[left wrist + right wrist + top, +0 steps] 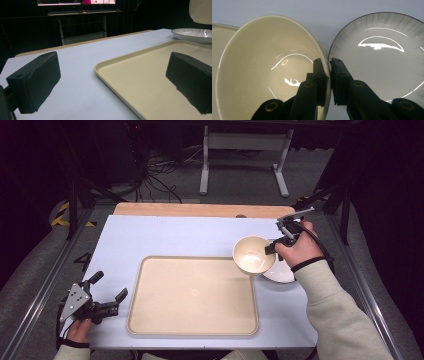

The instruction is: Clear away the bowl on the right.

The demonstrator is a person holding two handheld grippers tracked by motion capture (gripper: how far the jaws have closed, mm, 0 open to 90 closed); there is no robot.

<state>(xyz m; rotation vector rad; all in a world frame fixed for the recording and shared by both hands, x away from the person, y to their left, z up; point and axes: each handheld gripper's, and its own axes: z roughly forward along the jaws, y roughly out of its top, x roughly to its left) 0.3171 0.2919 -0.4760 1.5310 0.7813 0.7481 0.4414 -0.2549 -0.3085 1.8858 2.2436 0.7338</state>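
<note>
Room: dark all round, cables and a stand on the floor behind a pale blue table (165, 235).
Tray: beige tray (192, 295) lies bare at the table's middle.
Right gripper: right gripper (329, 75) pinches the rim of the cream bowl (262, 70), one jaw inside, one outside.
Bowl: lifted, tilted, hanging over the tray's far right corner and overlapping the plate.
Plate: grey-rimmed plate (382, 57) sits just beside the tray, under the bowl's edge.
Left gripper: left gripper (107, 295) rests near the tray's left side, jaws wide, nothing between them.
Risk: thin rim grip; the tilted bowl may swing, slip, or clip the plate.
</note>
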